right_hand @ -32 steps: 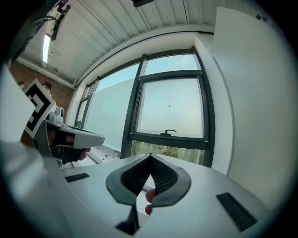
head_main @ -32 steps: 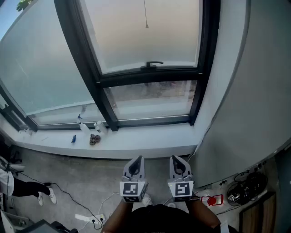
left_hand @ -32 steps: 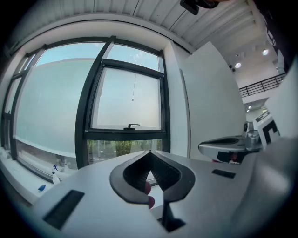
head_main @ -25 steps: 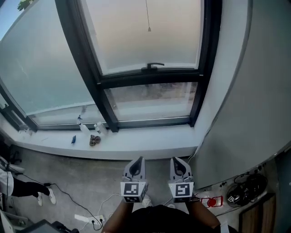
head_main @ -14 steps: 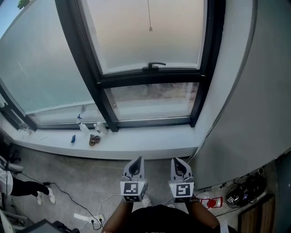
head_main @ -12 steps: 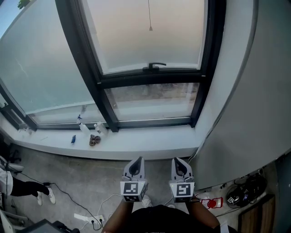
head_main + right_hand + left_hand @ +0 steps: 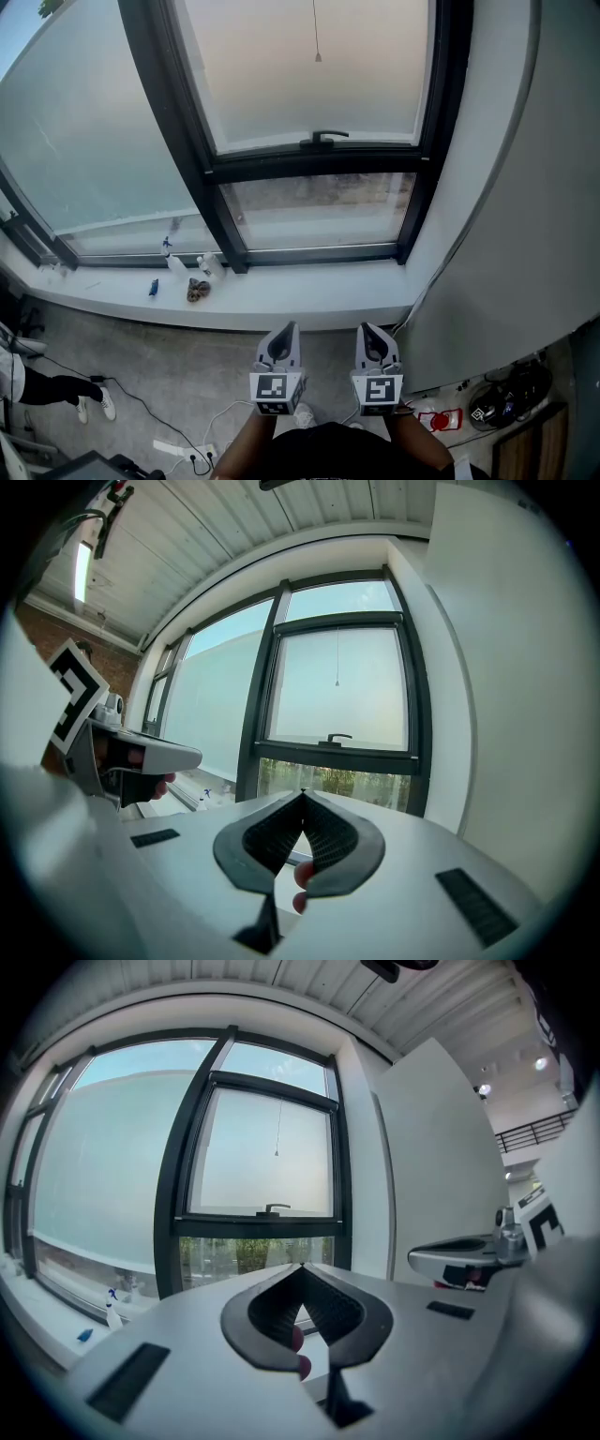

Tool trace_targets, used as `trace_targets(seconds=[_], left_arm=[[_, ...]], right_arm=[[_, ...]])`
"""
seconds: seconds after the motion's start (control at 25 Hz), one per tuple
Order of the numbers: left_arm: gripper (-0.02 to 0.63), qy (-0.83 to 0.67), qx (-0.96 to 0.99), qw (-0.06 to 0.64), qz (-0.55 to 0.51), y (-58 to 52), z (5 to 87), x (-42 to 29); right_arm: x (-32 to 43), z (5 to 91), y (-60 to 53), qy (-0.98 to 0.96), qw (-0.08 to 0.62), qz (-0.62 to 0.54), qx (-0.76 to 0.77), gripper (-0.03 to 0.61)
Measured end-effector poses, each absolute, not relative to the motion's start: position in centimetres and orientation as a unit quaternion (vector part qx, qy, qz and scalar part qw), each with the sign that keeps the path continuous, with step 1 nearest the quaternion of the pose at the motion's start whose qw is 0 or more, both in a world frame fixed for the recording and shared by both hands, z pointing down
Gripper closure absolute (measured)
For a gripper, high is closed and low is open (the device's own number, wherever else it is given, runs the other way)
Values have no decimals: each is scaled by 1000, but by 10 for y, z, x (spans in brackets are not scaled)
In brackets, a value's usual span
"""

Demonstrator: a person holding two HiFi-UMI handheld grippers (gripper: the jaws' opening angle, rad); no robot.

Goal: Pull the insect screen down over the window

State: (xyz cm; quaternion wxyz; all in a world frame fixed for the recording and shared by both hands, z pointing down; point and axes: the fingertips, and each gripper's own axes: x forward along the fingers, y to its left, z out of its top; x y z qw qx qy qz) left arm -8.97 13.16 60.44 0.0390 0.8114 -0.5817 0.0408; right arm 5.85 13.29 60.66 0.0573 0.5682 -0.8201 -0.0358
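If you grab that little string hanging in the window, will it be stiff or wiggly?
Probably wiggly: the pull cord is very thin and hangs straight down. It likely feels light, with only a small bead at its end. Being so thin, it may swing away when nudged.

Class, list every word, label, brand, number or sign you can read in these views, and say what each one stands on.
No readable text anywhere in these views.
Black-and-white square marker cubes: patterns only, no letters or numbers.
White spray bottle with blue top on the pale grey windowsill: any label is too small to read.
Red-and-white object on the floor: too small to read.
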Motion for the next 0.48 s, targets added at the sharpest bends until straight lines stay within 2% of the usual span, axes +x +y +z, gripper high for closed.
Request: trace_targets(seconds=[0.16, 0.48], left_arm=[[612, -581, 811, 58, 19, 128, 595, -99], [612, -581, 813, 31, 27, 112, 591, -109]], right_arm=[[51, 599, 131, -821, 45, -40, 568, 577], [27, 596, 120, -826, 44, -44, 561, 577]])
